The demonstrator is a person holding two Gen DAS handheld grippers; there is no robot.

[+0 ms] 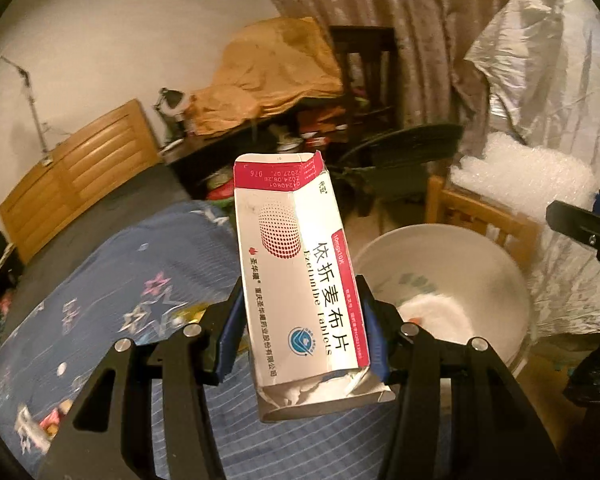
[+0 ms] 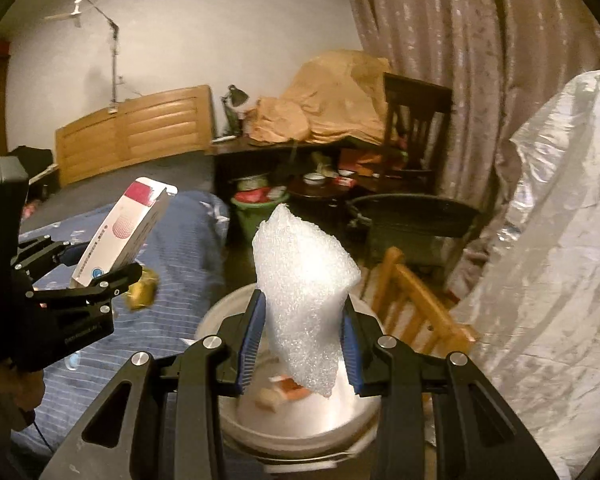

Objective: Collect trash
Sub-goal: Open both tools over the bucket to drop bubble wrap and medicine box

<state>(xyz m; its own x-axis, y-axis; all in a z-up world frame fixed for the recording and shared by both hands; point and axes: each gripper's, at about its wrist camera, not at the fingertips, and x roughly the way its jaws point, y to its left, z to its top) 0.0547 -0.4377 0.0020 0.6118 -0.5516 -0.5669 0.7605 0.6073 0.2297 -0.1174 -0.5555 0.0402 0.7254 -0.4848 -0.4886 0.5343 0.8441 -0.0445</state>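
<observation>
Up close in the left wrist view, the left tongs (image 1: 306, 332) are clamped on a white and red medicine box (image 1: 300, 276), its torn end near the camera and its flap end pointing far toward the room. Below and to the right of it stands a white bucket (image 1: 496, 264) with scraps inside, beside a wooden chair (image 1: 480, 208). To the left lies a blue star-print quilt (image 1: 112, 280) on the bed. At the right edge, the right tongs (image 1: 580, 228) are partly in sight. Next, in the right wrist view, the right tongs (image 2: 300, 340) grip a piece of white foam wrap (image 2: 304, 292), held above the white bucket (image 2: 300, 436). At the left, the left tongs (image 2: 100, 268) hold the medicine box (image 2: 124, 232) tilted over the quilt (image 2: 180, 248), with a crumpled gold wrapper (image 2: 144, 294) just beside them.
</observation>
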